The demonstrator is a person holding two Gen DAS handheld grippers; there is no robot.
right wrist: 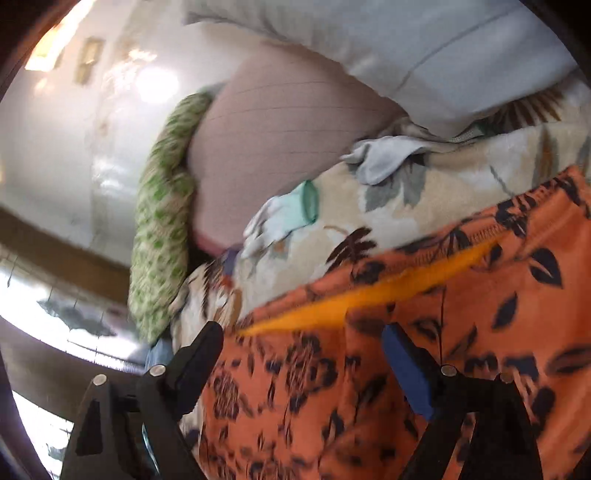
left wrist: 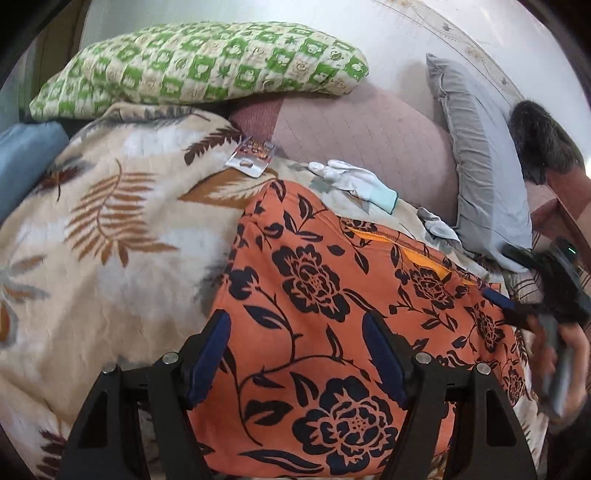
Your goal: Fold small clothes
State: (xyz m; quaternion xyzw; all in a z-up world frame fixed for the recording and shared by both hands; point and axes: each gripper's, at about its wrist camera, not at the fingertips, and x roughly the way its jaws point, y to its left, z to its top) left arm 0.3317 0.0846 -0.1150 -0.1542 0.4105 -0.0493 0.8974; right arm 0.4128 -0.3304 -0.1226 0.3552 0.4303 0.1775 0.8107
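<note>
left wrist view: the left gripper (left wrist: 295, 350) hovers over an orange garment (left wrist: 332, 295) printed with dark flowers, its blue-padded jaws spread wide with the cloth lying beneath and between them; the pads do not pinch any fold. the garment is spread on a cream blanket (left wrist: 110, 221) with brown fern leaves that covers the bed, and a brighter orange lining shows at an opening along its far edge. beyond that edge lies a white glove (left wrist: 354, 181) with a pale green cuff, and near it a small printed packet (left wrist: 251, 158). a green-and-cream checked pillow (left wrist: 207, 62), a pink quilted cushion (left wrist: 369, 136) and a grey pillow (left wrist: 484, 162) rest against the white headboard (left wrist: 388, 33). at the far right, the right gripper (left wrist: 517, 310) is seen, held in a hand (left wrist: 565, 362), at the garment's right edge. right wrist view (blurred): the right gripper (right wrist: 303, 347) also stands wide open above the same garment (right wrist: 443, 350), holding nothing, with the lining showing just ahead of it.
</note>
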